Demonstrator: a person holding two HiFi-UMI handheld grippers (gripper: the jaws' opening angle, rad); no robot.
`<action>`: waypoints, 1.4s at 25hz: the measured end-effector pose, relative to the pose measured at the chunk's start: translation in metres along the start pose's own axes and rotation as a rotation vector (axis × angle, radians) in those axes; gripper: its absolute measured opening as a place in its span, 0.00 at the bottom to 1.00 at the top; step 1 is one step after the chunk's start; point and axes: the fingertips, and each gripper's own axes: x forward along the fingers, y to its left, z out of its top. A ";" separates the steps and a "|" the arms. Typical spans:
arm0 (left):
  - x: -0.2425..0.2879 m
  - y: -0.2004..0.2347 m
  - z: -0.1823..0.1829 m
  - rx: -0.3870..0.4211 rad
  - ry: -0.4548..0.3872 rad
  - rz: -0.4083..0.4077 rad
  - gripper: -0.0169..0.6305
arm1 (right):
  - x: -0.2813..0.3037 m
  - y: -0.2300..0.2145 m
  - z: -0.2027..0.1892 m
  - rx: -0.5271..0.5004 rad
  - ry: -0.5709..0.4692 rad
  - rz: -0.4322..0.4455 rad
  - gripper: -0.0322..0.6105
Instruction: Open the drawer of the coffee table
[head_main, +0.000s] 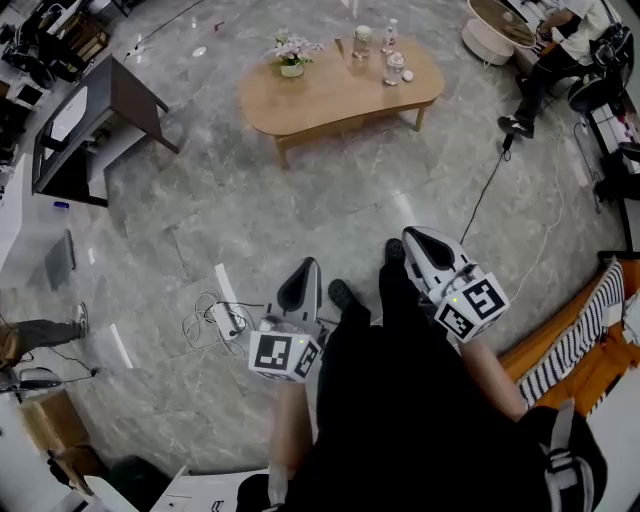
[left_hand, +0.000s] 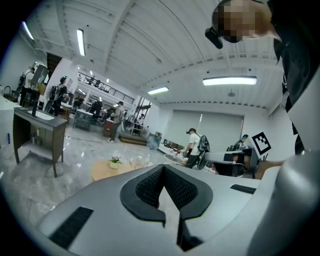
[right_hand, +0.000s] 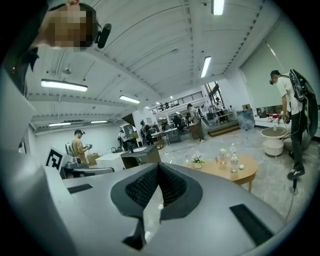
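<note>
Pale wood coffee table (head_main: 320, 100) is seen in the head view well ahead over the grey floor, with a flower pot (head_main: 291, 62) and bottles (head_main: 391, 40) on top; no drawer can be made out. Left gripper view: the left gripper (left_hand: 162, 175) is pressed together on nothing and held far short of the table, probably just carried for the walk-up. Right gripper view: the right gripper (right_hand: 159, 175) is likewise closed and empty, pointed toward the table.
</note>
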 end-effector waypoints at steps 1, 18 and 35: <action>0.001 0.001 -0.002 -0.003 0.004 -0.003 0.05 | 0.000 0.000 -0.001 0.009 0.001 0.004 0.07; 0.090 0.001 0.029 0.022 0.041 0.048 0.05 | 0.056 -0.057 0.034 -0.086 -0.016 0.165 0.07; 0.252 -0.042 0.051 -0.056 0.023 0.138 0.05 | 0.117 -0.219 0.048 -0.009 0.065 0.269 0.07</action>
